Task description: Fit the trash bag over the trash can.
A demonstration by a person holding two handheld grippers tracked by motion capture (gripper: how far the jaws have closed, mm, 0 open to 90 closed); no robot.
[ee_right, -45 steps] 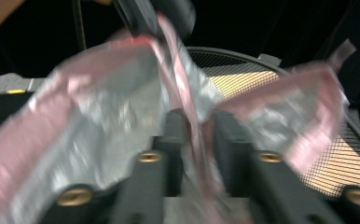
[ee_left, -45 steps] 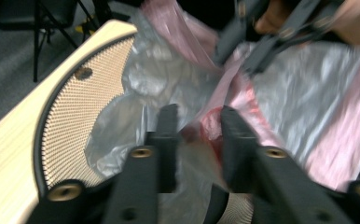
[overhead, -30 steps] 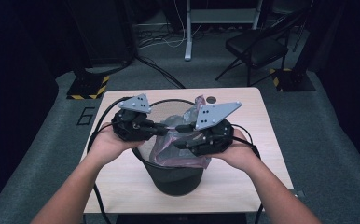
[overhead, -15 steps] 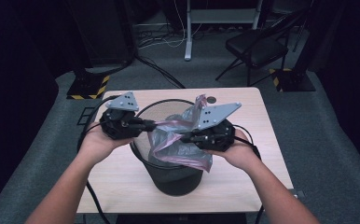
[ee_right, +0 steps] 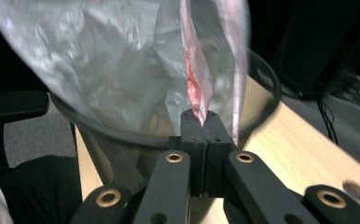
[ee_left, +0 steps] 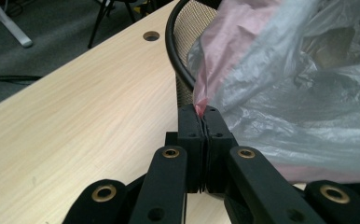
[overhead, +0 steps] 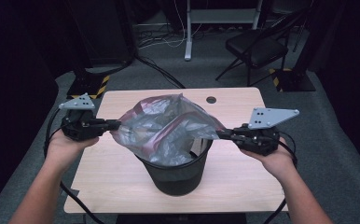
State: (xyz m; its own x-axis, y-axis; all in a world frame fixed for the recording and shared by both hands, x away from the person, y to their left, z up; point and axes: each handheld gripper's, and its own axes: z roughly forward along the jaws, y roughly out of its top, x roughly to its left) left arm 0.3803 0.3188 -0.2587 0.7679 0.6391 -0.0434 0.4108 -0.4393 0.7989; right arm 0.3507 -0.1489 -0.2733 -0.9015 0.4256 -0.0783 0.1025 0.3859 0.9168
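A black mesh bin (overhead: 176,172) stands in the middle of the wooden table (overhead: 122,182). A thin pinkish-grey plastic bag (overhead: 162,128) sits in it and is stretched wide above its rim. My left gripper (overhead: 116,125) is shut on the bag's left edge, out past the bin's left side. My right gripper (overhead: 220,134) is shut on the bag's right edge, past the bin's right side. In the left gripper view the jaws (ee_left: 200,112) pinch a pink fold of the bag (ee_left: 280,93) beside the bin's rim (ee_left: 173,51). In the right gripper view the jaws (ee_right: 200,116) pinch a pink strip of the bag (ee_right: 122,70).
A round cable hole (overhead: 211,100) lies near the table's far edge. Behind the table stand a folding chair (overhead: 257,46) and a white desk leg (overhead: 188,32). Cables trail from both grippers off the table's near side.
Both hands have pulled apart sideways, the left to the left and the right to the right. The bag, bunched over the bin before, is now stretched wide between them.
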